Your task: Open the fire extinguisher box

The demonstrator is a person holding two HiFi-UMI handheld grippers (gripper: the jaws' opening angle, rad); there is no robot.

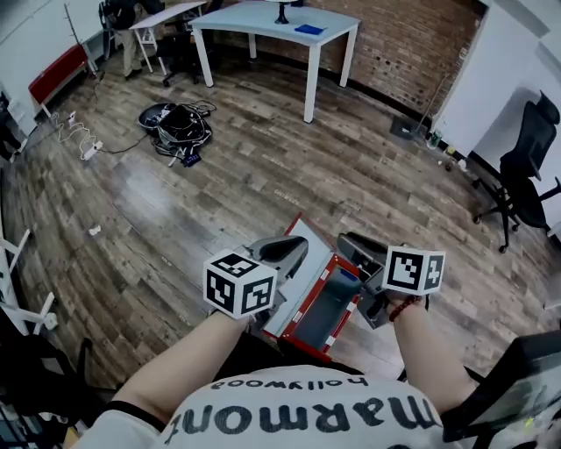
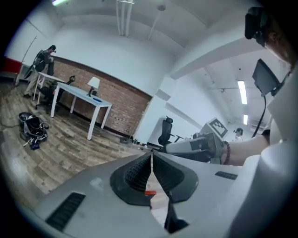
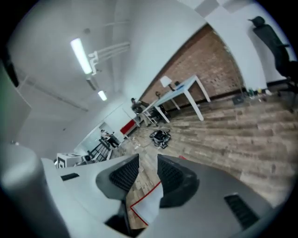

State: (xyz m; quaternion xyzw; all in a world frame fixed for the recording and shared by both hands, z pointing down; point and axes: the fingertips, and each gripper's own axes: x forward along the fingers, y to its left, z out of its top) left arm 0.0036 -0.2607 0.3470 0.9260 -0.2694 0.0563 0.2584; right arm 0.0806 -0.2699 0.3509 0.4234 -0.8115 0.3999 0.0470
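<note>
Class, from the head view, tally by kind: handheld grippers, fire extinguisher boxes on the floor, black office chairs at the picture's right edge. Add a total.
Grippers: 2 (left gripper, right gripper)
Fire extinguisher box: 1
Office chair: 1
Total: 4

The head view looks steeply down from above the person's chest onto the wooden floor (image 1: 263,175), with the left gripper (image 1: 282,252) and right gripper (image 1: 358,245) close beneath it and the red-edged box (image 1: 320,307) just under them; the left gripper view sits close behind its own jaws and faces nearly level across the room, the right gripper near at its right; the right gripper view, tilted to a slant, faces the same way over the floor; all three share the white table (image 1: 263,19) by the far brick wall (image 1: 394,53) and the black bundle (image 1: 180,127) on the floor.
</note>
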